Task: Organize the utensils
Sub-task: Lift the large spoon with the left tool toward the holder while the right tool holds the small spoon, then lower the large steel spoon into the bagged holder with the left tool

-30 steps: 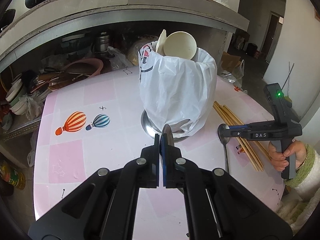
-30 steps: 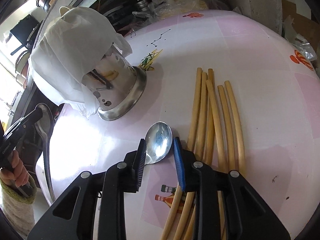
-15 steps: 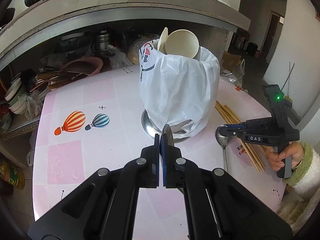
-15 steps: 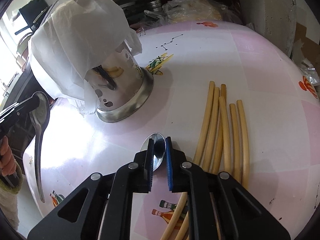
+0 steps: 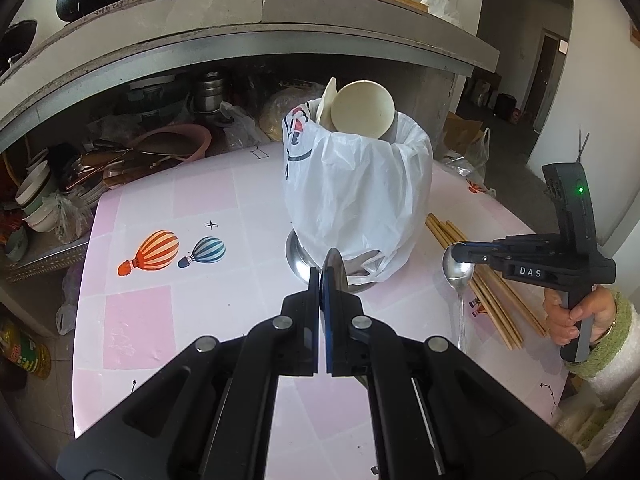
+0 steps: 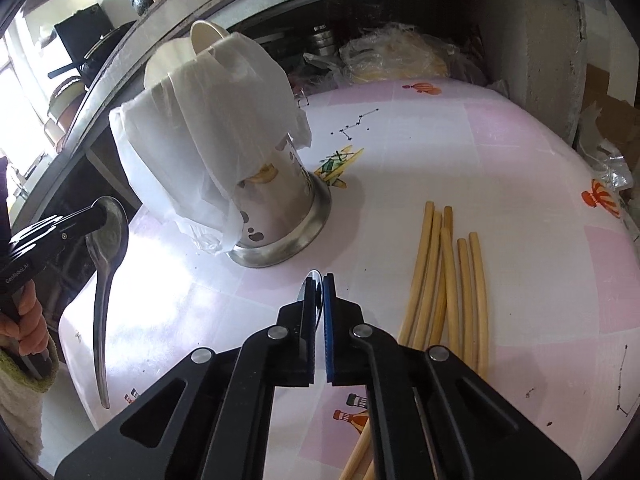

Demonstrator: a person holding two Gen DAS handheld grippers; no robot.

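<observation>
Both grippers clamped on spoons: left gripper (image 5: 322, 280) at frame center, right gripper (image 6: 318, 286) at center, chopsticks (image 6: 452, 280) right.

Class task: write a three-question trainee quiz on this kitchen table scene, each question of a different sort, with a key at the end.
1. True or false: the right gripper is shut on a spoon.
2. Multiple choice: where do the chopsticks lie? A) inside the utensil holder; B) flat on the pink table, beside the holder; C) in the left gripper.
3. Fill in: the utensil holder is draped with a white plastic ____.

Key: 1 true, its bowl is pinched between the pads. 2 B. 3 bag.
</observation>
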